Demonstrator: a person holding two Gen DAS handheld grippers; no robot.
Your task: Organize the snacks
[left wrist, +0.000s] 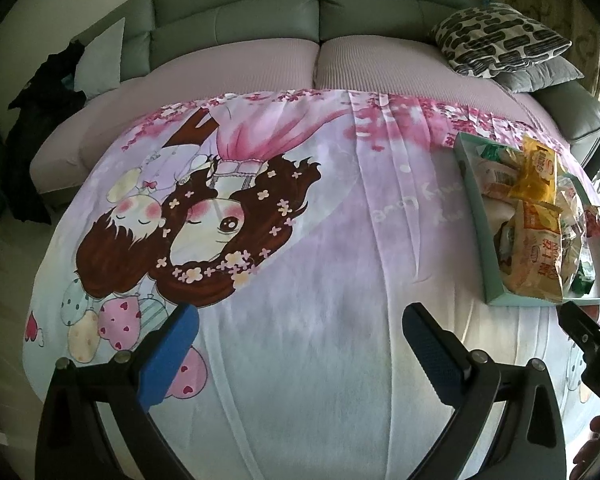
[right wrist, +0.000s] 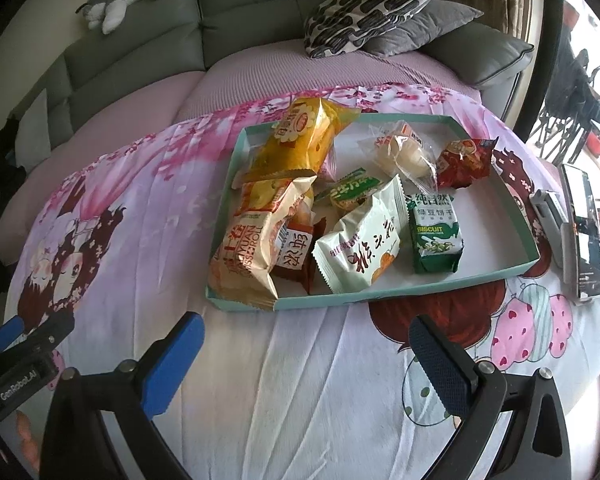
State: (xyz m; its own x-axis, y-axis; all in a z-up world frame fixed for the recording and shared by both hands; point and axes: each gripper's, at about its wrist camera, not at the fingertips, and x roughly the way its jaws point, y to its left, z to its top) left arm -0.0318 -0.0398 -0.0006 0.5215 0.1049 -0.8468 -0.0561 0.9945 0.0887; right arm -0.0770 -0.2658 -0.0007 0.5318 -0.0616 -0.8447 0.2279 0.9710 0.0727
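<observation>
Both grippers hang spread wide and empty above the printed cloth (right wrist: 300, 380) that covers the bench. Right gripper (right wrist: 304, 364): its two blue fingers (right wrist: 172, 364) stand well apart, touching nothing, with bare cloth between them and the tray just beyond their tips. Left gripper (left wrist: 300, 356): jaws equally wide, nothing between them, aimed at an unoccupied stretch of cloth; the tray lies off to its right, near but not touching.

Beyond the right gripper sits the shallow teal tray (right wrist: 500, 276) with every snack visible in either view already inside its rim. At the near left corner a swiss roll pack (right wrist: 248, 256) lies partly over the front edge, with a brown packet (right wrist: 296, 256) tucked against it. Beside these rest a white packet (right wrist: 360, 248) and a green biscuit pack (right wrist: 436, 236), apart from each other. Farther back lie a small green packet (right wrist: 348, 192), a clear-wrapped bun (right wrist: 404, 156) and a red packet (right wrist: 466, 162) near the right wall. A yellow pack (right wrist: 300, 140) leans across the far left corner.

No snack shows loose on the cloth, so the gathering appears done or nearly so. What may remain, as a judgement, is tidying: the packs on the left overlap in a heap, while the right half of the tray floor is largely bare.

Outside the tray, on the right, lies a phone (right wrist: 584, 236). Behind the bench stands a grey sofa (right wrist: 260, 12) with a patterned cushion (right wrist: 372, 8).
</observation>
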